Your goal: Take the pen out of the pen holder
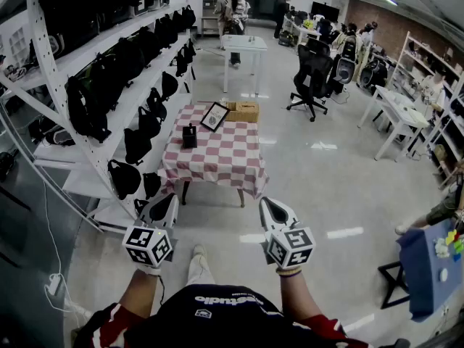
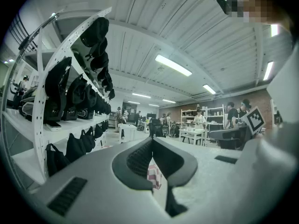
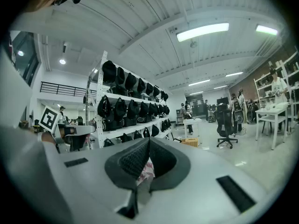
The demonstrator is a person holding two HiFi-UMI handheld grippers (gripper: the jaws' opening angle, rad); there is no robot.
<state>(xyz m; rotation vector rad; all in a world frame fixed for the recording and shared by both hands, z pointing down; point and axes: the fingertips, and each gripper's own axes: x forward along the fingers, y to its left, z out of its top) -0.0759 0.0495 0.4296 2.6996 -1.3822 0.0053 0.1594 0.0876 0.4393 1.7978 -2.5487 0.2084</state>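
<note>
A long white shelving rack (image 1: 101,85) hung with black bags ran beside a small table (image 1: 217,162) draped in a red-and-white checked cloth. On the table stood a cardboard box (image 1: 243,111), a picture frame (image 1: 214,116) and, near the left edge, the dark pen holder (image 1: 189,135); any pen in it was too small to see. Well short of it, the left gripper (image 1: 167,198) and right gripper (image 1: 268,203) were both pinched together, empty. If either arrived with its jaws together like this, it would likely knock the holder over.

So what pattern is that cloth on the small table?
Red-and-white checked cloth, clearest in the head view.
</note>
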